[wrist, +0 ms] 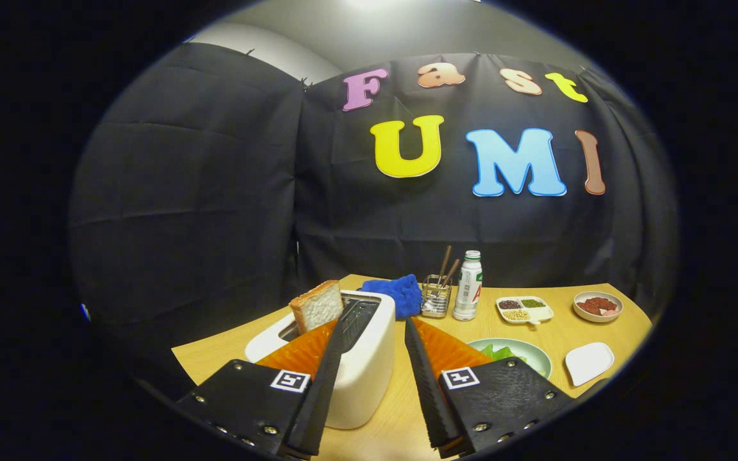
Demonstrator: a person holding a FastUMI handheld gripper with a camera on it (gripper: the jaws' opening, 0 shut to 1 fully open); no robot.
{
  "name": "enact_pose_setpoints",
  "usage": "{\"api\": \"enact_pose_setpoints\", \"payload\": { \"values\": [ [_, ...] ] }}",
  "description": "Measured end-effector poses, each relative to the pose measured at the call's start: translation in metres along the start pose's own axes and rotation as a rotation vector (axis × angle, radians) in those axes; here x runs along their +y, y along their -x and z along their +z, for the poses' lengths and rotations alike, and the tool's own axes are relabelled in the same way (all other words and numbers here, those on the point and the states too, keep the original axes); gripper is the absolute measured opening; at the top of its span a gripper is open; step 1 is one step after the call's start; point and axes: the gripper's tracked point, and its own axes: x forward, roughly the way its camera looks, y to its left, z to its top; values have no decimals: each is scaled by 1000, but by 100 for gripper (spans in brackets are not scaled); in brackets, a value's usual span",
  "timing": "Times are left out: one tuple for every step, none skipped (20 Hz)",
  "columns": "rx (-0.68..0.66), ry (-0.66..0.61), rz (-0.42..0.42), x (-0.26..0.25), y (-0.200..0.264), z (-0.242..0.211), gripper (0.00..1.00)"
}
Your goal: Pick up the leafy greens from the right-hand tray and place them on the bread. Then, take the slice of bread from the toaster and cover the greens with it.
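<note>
1. My gripper (375, 333) is spread wide, holding nothing; the fingers hang above the wooden table (555, 336) with a clear gap between them.
2. Landmark: white toaster (350, 365). It sits partly between my fingers, the left finger overlapping its top slot area, the right finger just off its right side.
3. Slice of bread (316, 305) stands upright out of the toaster's slot, tilted a little, crust edge up. It is just beyond my left fingertip, not touched.
4. Leafy greens (500, 351) lie on a pale green plate (535, 358), right of the toaster, partly hidden behind my right finger. Cannot tell whether bread lies under them.
5. Small white dish (589, 362) sits further right of the toaster, just beside the green plate, apart from it.
6. Blue cloth (398, 291) is bunched right behind the toaster, near the booth wall.
7. Wire holder (435, 298) with a couple of brown sticks in it stands behind and right of the toaster, next to the cloth.
8. White bottle (468, 285) with a green cap stands upright, just right of the wire holder.
9. Divided white tray (524, 308) with dark, green and pale fillings in its compartments sits well right of the toaster, behind the green plate.
10. Round bowl (597, 306) with reddish contents is farthest right of the toaster, beside the divided tray.
</note>
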Motion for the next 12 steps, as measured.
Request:
{"api": "enact_pose_setpoints", "payload": {
  "values": [
    [1,1,10,8,-5,-1,61],
    [3,-2,21,16,-9,-1,61],
    [7,-2,32,24,-13,-1,60],
    [9,-2,43,32,-18,0,60],
    [13,3,61,42,-25,-1,60],
    [28,8,76,50,-33,-3,60],
    [36,7,82,54,-37,-7,60],
    [43,3,83,57,-43,-8,60],
    [46,-1,78,60,-47,-9,61],
    [43,-1,68,62,-52,-8,61],
    [43,0,52,60,-58,-7,60],
    [45,-1,41,59,-62,-6,61]
  ]
}}
